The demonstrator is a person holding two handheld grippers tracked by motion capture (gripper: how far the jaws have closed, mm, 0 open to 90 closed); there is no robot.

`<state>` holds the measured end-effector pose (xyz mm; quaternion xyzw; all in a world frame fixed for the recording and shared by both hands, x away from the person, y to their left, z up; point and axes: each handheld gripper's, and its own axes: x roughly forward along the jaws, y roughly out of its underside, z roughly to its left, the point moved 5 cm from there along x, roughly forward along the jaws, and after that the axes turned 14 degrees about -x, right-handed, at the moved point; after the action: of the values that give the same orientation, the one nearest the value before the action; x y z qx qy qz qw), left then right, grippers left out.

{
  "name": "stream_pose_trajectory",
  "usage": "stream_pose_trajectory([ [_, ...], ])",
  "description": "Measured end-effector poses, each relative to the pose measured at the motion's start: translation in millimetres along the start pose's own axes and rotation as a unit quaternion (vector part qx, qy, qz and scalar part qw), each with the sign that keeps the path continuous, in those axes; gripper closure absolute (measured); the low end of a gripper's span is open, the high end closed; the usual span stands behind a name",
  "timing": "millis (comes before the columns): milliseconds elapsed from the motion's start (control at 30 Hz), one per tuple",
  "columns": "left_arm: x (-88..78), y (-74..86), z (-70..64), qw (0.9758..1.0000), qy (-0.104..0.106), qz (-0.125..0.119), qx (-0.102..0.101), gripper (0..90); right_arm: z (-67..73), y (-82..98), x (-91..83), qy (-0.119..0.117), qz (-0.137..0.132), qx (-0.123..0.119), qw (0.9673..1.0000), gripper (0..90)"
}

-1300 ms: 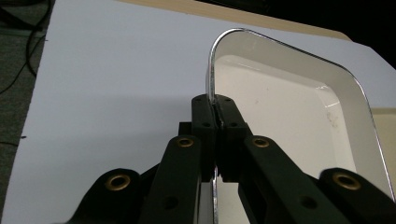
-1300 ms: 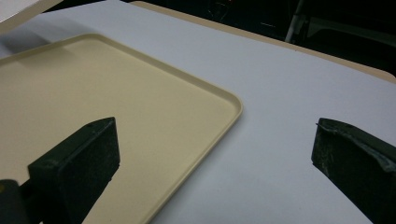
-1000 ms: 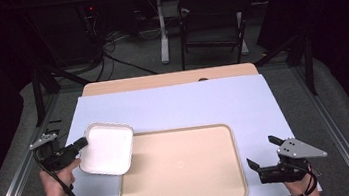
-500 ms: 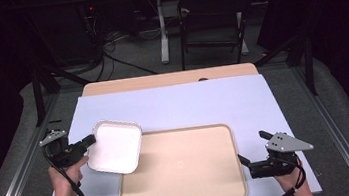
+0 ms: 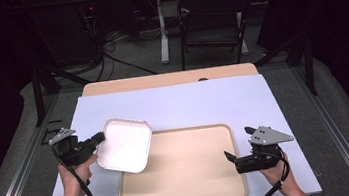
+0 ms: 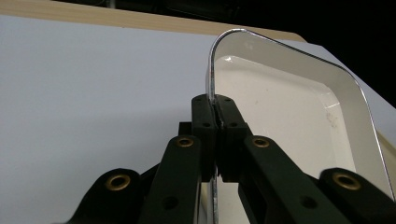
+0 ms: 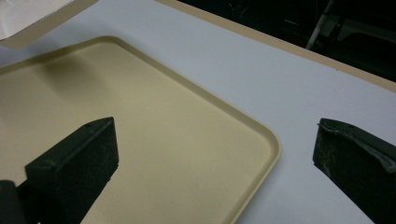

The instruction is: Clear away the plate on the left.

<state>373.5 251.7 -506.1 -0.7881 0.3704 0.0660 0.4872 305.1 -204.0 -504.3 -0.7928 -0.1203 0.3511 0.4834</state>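
Observation:
A white square dish [image 5: 125,144] hangs tilted above the table, its right part over the left edge of a beige tray [image 5: 186,169]. My left gripper [image 5: 98,137] is shut on the dish's left rim; in the left gripper view both pads [image 6: 215,122] pinch the thin rim of the dish [image 6: 289,107]. My right gripper [image 5: 231,157] hovers over the tray's right edge, jaws wide apart with nothing between them. The right gripper view looks across the tray [image 7: 154,140], with the right gripper [image 7: 215,154] straddling its rounded far corner, and a corner of the dish [image 7: 32,18] shows at top left.
A pale blue mat [image 5: 188,106] covers the wooden table [image 5: 170,79]. Beyond the table stand a dark chair [image 5: 213,22] and cables on the floor. Metal rails run along both sides of the table.
My left gripper has carried the dish rightward, so it now overlaps the tray's left edge. My right gripper has moved left, from beside the tray to over its right edge.

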Motion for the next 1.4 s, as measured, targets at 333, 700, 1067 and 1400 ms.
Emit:
stream_pose_trajectory([
  [333, 14.2, 5.6, -22.5, 0.9996, 0.024, 0.007, 0.011, 88.1, 7.4, -8.9, 15.6, -0.020, 0.008, -0.004, 0.9998, 0.0],
  [700, 28.3, 12.6, -44.2, 0.9985, 0.045, 0.017, 0.026, 88.0, 17.5, -20.4, 29.2, -0.049, 0.004, 0.002, 0.9988, 0.0],
  [1067, 42.8, 20.9, -63.8, 0.9967, 0.064, 0.033, 0.039, 88.0, 33.9, -34.7, 49.4, -0.083, 0.006, -0.007, 0.9965, 0.0],
  [1400, 50.4, 28.1, -78.1, 0.9954, 0.078, 0.033, 0.045, 88.0, 51.9, -45.8, 63.5, -0.114, 0.001, 0.005, 0.9935, 2.0],
])
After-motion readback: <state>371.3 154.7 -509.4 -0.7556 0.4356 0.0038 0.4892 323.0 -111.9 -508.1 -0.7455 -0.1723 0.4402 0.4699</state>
